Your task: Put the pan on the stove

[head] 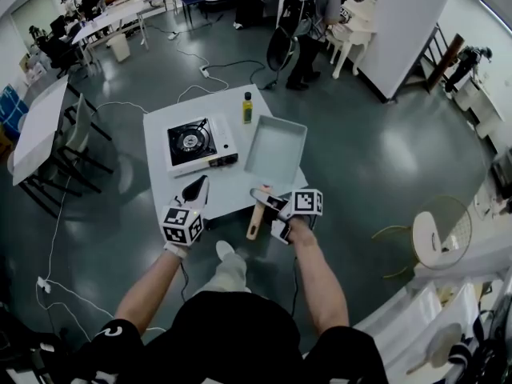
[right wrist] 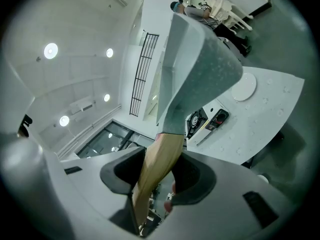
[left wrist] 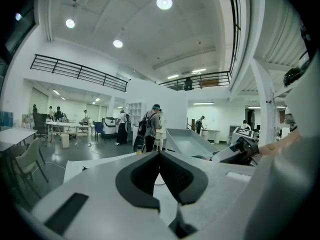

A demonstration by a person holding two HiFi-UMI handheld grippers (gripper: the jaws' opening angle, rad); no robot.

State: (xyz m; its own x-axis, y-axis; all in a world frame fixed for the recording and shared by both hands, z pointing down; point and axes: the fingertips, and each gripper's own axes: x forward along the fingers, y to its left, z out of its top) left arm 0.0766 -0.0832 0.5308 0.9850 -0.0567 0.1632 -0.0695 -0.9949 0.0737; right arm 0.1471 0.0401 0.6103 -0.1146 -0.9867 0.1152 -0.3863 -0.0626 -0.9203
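Note:
A square grey pan (head: 276, 144) with a wooden handle (head: 257, 218) hangs over the right part of the white table (head: 160, 178). My right gripper (head: 266, 200) is shut on that handle (right wrist: 159, 159). From the right gripper view the pan (right wrist: 195, 69) shows its underside, tilted and off the table. The portable stove (head: 196, 144) stands on the table's left half, left of the pan, with its burner bare. My left gripper (head: 194, 192) hovers at the table's front edge, shut with nothing between the pads (left wrist: 172, 171).
A small bottle (head: 247, 108) stands at the table's far edge between stove and pan. A person with a backpack (head: 308, 22) stands beyond the table. A long table with chairs (head: 36, 130) is at the left, a round chair (head: 436, 234) at the right. Cables trail across the floor.

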